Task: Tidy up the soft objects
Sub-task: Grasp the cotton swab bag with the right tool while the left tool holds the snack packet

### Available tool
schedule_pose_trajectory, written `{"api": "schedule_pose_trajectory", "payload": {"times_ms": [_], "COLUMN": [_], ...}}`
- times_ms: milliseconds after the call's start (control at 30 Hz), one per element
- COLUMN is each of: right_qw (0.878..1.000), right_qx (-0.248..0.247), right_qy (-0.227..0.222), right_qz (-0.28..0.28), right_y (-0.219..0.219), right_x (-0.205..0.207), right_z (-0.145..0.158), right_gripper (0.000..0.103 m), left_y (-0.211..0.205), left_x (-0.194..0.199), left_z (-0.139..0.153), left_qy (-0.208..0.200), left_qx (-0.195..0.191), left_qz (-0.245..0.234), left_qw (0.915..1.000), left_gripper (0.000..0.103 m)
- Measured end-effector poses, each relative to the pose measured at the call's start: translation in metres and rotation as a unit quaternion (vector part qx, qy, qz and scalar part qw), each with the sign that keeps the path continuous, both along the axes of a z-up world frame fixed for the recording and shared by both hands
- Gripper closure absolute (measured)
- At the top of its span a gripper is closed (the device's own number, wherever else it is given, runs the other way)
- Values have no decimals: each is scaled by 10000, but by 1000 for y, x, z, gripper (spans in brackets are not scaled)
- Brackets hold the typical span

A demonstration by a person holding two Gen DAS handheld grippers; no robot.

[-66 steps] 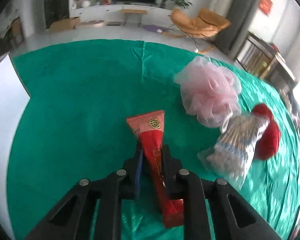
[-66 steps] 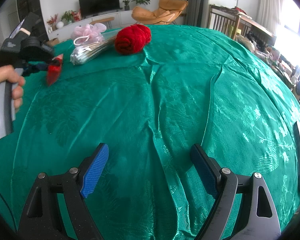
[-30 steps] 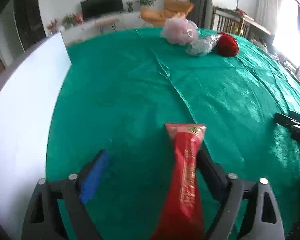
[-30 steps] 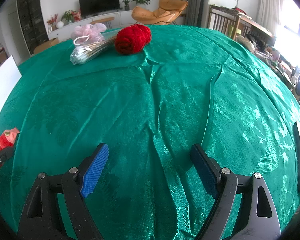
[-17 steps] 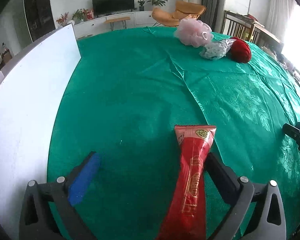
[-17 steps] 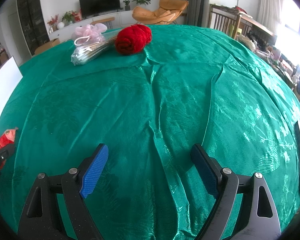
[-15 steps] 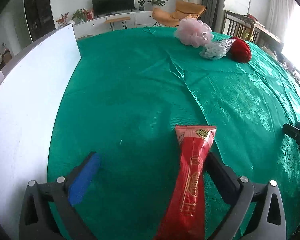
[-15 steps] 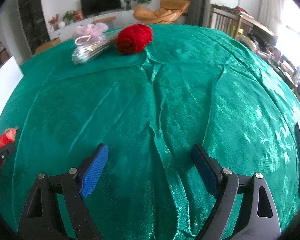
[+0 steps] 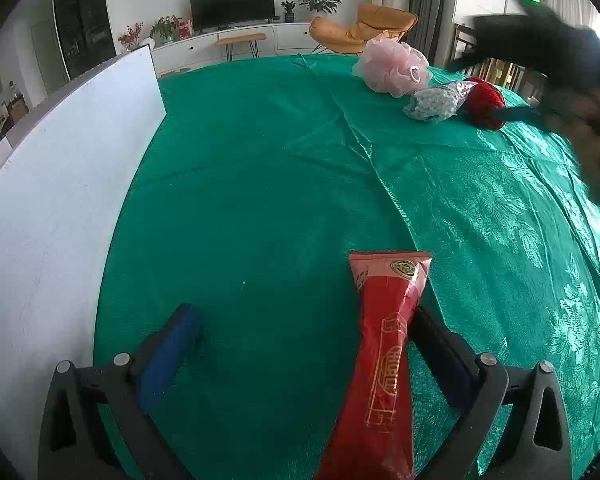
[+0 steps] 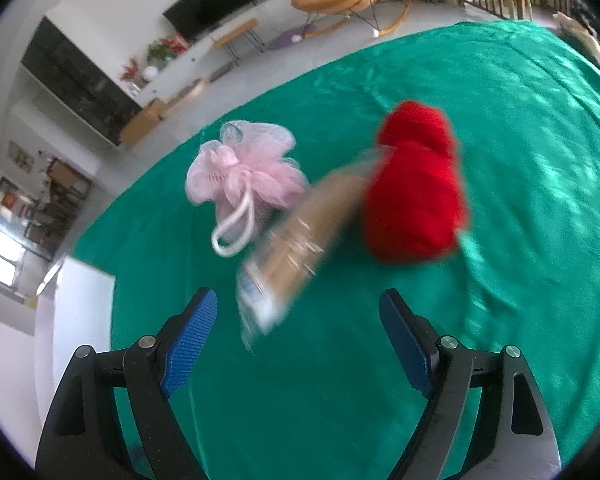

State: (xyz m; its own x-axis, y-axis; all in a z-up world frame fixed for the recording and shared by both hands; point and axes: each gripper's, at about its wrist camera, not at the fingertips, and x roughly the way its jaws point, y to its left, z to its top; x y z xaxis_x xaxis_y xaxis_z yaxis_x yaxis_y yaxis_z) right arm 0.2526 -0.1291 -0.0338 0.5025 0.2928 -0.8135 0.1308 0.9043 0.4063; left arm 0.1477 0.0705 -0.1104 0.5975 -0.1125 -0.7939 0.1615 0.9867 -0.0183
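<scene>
right wrist view is motion-blurred: the bag of cotton swabs (image 10: 288, 256) is smeared, lying between the pink bath pouf (image 10: 244, 176) at 11 o'clock and the red yarn (image 10: 416, 196) at 1 o'clock. the right gripper (image 10: 300, 332) is released, jaws just narrowing slightly, nothing between them. the left gripper (image 9: 304, 340) gapes; the red packet (image 9: 384, 356), bottom cut off, lies against its right finger. green counter (image 9: 260, 184) mostly bare; white board (image 9: 60, 184) at 9 o'clock.

A white board (image 9: 60, 184) stands along the green tablecloth's (image 9: 260, 184) edge; beyond, an orange chair (image 9: 364, 26).
</scene>
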Motion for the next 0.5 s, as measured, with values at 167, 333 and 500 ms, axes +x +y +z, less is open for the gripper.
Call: {"api": "schedule_pose_trajectory", "payload": {"times_ms": [167,333,500], "right_qw": [9993,9981,9893], "right_qx": [-333,-291,229], "right_qy": [168,-152,-73], "right_qz": [-58,515,1438], "right_y": [22,17,-5], "right_x": [20,-19,-111], "right_z": [-17,-2,-1], "right_gripper": [68,75,75], "left_y": [0,0,0], "left_x": [0,-1,0], "left_z": [0,0,0], "left_qy": [2,2,3], "left_qx": [-7,-7,-6], "left_qz": [18,26,27], "left_qw": [10000,10000,10000], "left_gripper": [0,0,0]}}
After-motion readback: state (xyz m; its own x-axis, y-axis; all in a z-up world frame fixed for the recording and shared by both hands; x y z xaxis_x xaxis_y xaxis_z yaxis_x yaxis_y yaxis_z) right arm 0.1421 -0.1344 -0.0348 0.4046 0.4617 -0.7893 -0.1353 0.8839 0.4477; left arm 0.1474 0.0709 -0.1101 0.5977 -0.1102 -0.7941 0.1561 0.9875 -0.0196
